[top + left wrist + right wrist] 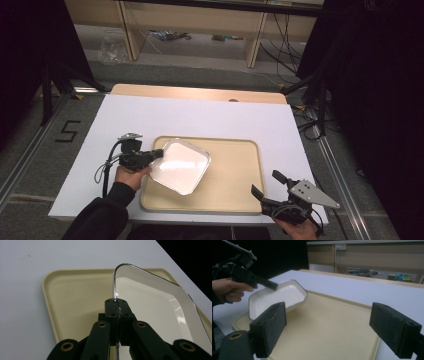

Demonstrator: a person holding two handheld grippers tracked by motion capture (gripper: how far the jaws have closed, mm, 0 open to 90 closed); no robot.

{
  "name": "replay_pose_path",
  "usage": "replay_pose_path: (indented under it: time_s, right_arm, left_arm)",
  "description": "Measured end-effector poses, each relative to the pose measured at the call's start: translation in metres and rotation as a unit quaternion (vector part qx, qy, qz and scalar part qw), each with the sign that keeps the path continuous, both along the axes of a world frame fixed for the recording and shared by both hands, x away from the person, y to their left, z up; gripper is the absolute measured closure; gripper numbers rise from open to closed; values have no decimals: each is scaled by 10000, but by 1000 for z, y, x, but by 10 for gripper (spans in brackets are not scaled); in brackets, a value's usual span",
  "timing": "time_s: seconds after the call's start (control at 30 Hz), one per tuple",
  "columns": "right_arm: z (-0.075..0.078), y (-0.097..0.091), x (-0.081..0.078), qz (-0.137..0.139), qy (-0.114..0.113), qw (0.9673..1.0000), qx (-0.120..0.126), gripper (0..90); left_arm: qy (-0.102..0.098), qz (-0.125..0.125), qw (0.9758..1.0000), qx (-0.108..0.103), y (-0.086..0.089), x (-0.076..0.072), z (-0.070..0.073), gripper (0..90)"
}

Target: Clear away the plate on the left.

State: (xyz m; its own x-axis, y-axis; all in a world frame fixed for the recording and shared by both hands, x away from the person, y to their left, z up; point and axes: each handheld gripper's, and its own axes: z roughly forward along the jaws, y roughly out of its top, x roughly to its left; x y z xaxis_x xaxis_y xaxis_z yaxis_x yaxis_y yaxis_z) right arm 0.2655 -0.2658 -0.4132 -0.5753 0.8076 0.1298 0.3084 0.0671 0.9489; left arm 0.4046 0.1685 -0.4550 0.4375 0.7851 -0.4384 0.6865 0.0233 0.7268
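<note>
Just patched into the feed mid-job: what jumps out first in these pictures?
The white rectangular dish stands out most: it sits tilted over the left part of the beige tray, its rim pinched by the left hand-held gripper. The right hand-held gripper hangs open near the tray's front right corner, holding nothing.
</note>
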Motion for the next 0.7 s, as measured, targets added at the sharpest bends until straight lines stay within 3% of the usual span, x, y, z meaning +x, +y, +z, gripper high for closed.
replay_pose_path:
  time_s: [0.03, 0.1, 0.17, 0.23, 0.3, 0.37, 0.47, 0.5, 0.57, 0.7]
  right_arm:
    - [0, -1, 0, -42, -99, 9999, -49, 151]
    - [0, 0, 0, -15, -15, 10000, -1, 151]
    - [-1, 0, 2, 33, -197, 9998, -27, 151]
    - [-1, 1, 1, 14, -111, 9999, 85, 151]
    - [0, 0, 0, -21, -76, 10000, -22, 151]
    - [0, -1, 1, -41, -191, 9998, -26, 151]
    - [0, 0, 0, -17, -91, 10000, -15, 151]
    - [-1, 0, 1, -2, -154, 9999, -21, 151]
    - [1, 0, 0, 30, -25, 10000, 7, 151]
    - [0, -1, 0, -18, -151, 9999, -38, 151]
  left_arm:
    - [6, -84, 9999, 60, -7, 0, -1, 882]
    - [15, -141, 9998, 105, -12, -1, -3, 882]
    - [61, -208, 9997, 130, -19, 0, -5, 882]
    - [93, -225, 9996, 140, -23, 0, -6, 882]
    - [89, -307, 9992, 231, -31, 0, -10, 882]
    - [106, -364, 9989, 262, -34, 1, -11, 882]
    - [126, -420, 9986, 303, -44, 1, -14, 881]
    - [146, -440, 9984, 321, -46, 1, -15, 881]
    - [157, -520, 9975, 455, -48, 2, -17, 882]
    - [160, -467, 9978, 448, -57, 2, -22, 882]
